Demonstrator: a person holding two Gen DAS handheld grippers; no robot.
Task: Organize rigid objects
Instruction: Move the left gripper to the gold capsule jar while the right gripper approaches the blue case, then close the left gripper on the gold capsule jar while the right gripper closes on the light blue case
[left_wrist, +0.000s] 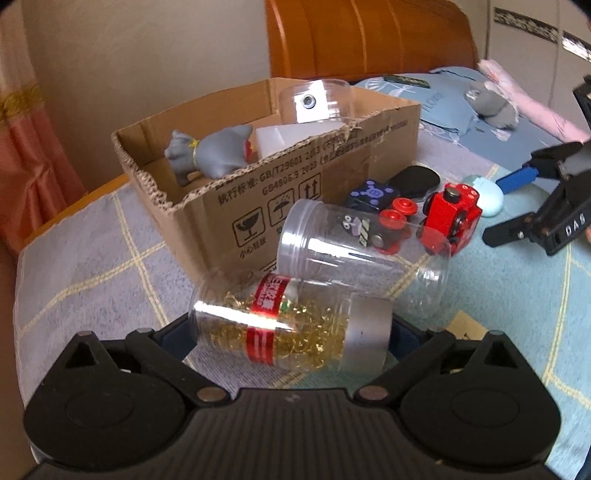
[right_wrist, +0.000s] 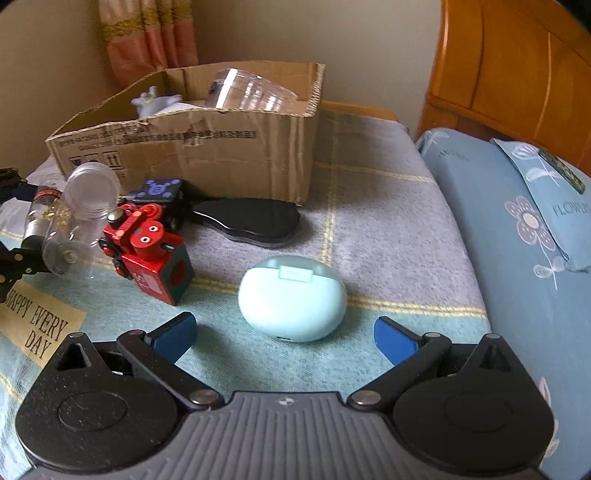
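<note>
The left claw (left_wrist: 291, 328) is clamped on the jar of gold clips (left_wrist: 288, 325), lying sideways between its fingers; smooth plastic, likely slippery, best held mid-body. The right claw (right_wrist: 284, 332) stands apart, the rounded mint earbud case (right_wrist: 291, 297) just ahead of it

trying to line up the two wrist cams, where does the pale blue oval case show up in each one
Left wrist view: the pale blue oval case lies far right at mid-height, partly hidden behind the red toy robot, next to the right gripper.
Right wrist view: it lies in the centre, just ahead of the open right gripper.
Shared landmark: the cardboard box, behind the case in both views.
</note>
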